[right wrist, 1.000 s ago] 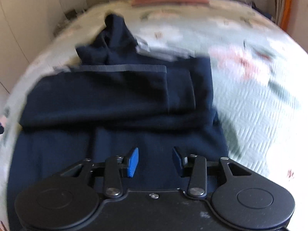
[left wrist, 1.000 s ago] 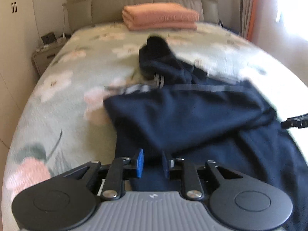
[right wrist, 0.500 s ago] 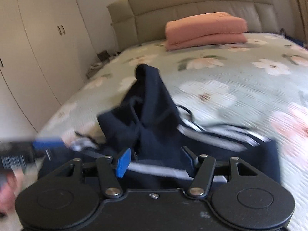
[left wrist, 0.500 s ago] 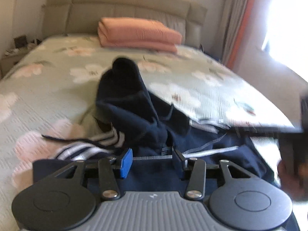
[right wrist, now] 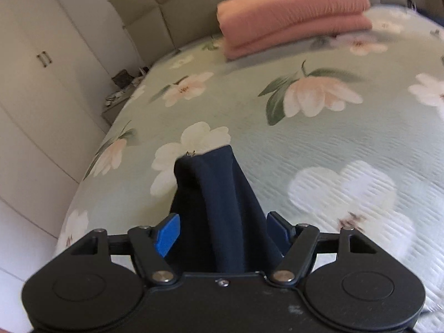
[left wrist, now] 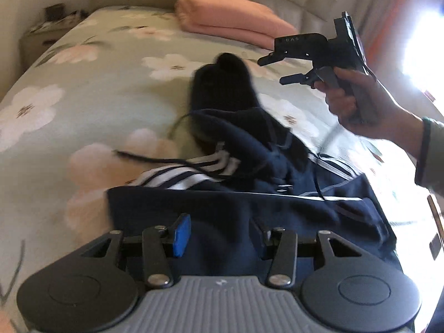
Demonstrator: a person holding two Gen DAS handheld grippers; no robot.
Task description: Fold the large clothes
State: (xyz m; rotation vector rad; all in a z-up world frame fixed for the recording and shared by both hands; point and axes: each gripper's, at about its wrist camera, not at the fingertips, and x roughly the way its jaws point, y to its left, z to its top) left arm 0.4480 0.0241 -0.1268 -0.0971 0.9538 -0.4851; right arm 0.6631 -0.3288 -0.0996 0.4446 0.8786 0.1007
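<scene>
A navy hooded garment (left wrist: pixel 249 211) with white stripes lies crumpled on the flowered bedspread (left wrist: pixel 83 88), its dark hood (left wrist: pixel 222 83) pointing to the headboard. My left gripper (left wrist: pixel 219 236) hovers open over the garment's near fold, and nothing is pinched between its blue pads (left wrist: pixel 181 234). A hand (left wrist: pixel 349 102) holds my right gripper (left wrist: pixel 274 69) in the air just right of the hood's tip. In the right wrist view the hood's tip (right wrist: pixel 211 194) shows between that gripper's (right wrist: pixel 222 234) jaws, which are opening wide and do not press on it.
A folded pink blanket (right wrist: pixel 294 11) lies by the headboard (right wrist: pixel 166 2). A nightstand (left wrist: pixel 47 27) and white wardrobe doors (right wrist: pixel 41 83) stand left of the bed. Bright window light and an orange curtain (left wrist: pixel 388 22) are at the right. A sleeve (left wrist: pixel 430 152) enters from the right.
Both grippers moved from the garment's body toward the hood. The right one swept far up the bed and its jaws widened. The left jaws opened from a narrow gap.
</scene>
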